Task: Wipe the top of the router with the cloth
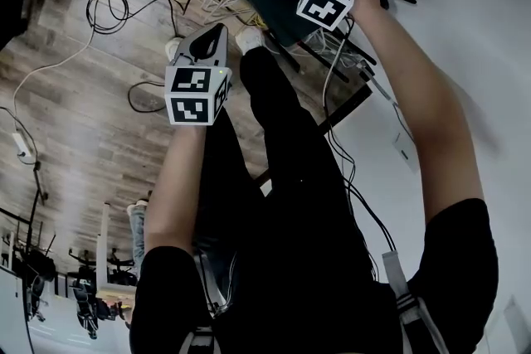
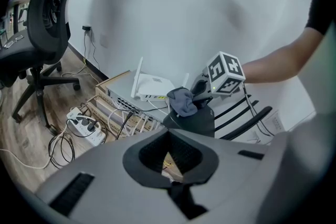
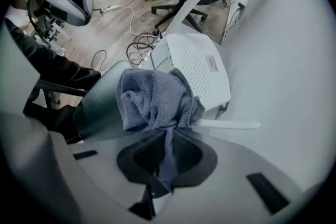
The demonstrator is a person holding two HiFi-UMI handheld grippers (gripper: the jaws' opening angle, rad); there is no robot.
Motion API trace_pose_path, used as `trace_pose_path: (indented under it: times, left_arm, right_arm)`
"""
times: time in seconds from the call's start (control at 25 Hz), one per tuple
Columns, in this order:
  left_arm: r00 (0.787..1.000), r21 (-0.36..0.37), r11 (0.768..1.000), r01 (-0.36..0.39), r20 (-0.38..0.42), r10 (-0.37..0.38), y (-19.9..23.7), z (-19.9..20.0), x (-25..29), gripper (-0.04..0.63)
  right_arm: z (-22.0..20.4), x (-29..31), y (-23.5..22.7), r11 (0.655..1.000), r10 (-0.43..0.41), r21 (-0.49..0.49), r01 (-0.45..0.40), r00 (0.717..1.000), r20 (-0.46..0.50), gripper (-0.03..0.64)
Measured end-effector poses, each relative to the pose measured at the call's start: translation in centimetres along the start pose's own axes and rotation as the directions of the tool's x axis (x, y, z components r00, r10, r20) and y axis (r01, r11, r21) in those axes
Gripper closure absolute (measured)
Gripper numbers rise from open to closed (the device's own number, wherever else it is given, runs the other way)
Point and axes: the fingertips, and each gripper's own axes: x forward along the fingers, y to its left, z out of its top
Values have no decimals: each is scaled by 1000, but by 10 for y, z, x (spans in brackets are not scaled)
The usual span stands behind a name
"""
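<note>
Router [image 3: 197, 68]: white, perforated top, sits on a flat grey box [image 2: 118, 93] against the wall. Cloth [image 3: 152, 97]: blue-grey, bunched, at the router's near edge; contact not discernible. Right gripper [image 3: 169, 134]: jaws pinched on a tail of the cloth. Left gripper [image 2: 169, 136]: jaws together, nothing between them, apart from the router.

Office, swivel chair [image 2: 51, 18], network switch [image 2: 114, 96] (cabled), power strip [image 2: 85, 126], wood floor [image 1: 83, 120]
</note>
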Motion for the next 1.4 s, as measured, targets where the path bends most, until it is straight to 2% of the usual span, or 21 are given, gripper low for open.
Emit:
trace_pose_path:
  times: [0.12,0.28,0.52,0.6,0.72,0.8,0.96,1.08,1.16,1.4]
  left_arm:
    - [1000,-1,1000,-3,-7,3,2,-2,-1,597]
    - [1000,-10,1000,-10,-15,9,7,-5,-2,597]
    - [1000,-20,1000,-11,-16,10,9,-6,-1,597]
    - [1000,-22,1000,-10,-17,9,9,-8,0,597]
    - [1000,-24,1000,-6,-20,6,7,-10,1,597]
    - [1000,-25,1000,-2,-25,1,6,-12,1,597]
    - [1000,-20,1000,5,-25,-5,5,-9,2,597]
    - [1000,-23,1000,4,-24,-4,6,-7,1,597]
    - [1000,-30,1000,4,-21,-4,6,-7,1,597]
    - [1000,-30,999,15,-19,-15,1,-5,4,597]
  right_arm:
    - [15,-7,19,998,55,22,-57,995,87,597]
    - [38,-15,46,988,129,59,-143,972,196,596]
    - [57,-22,73,965,224,73,-250,939,260,595]
    - [60,-23,85,938,284,118,-326,918,275,595]
    - [59,-24,110,847,420,223,-483,864,277,595]
    - [55,-23,122,800,474,262,-540,836,275,597]
    - [40,-19,114,795,464,309,-523,851,247,597]
    - [26,-17,100,822,430,309,-478,878,211,597]
    - [16,-12,93,829,417,318,-460,888,197,597]
    - [-9,-3,68,834,345,377,-402,914,212,597]
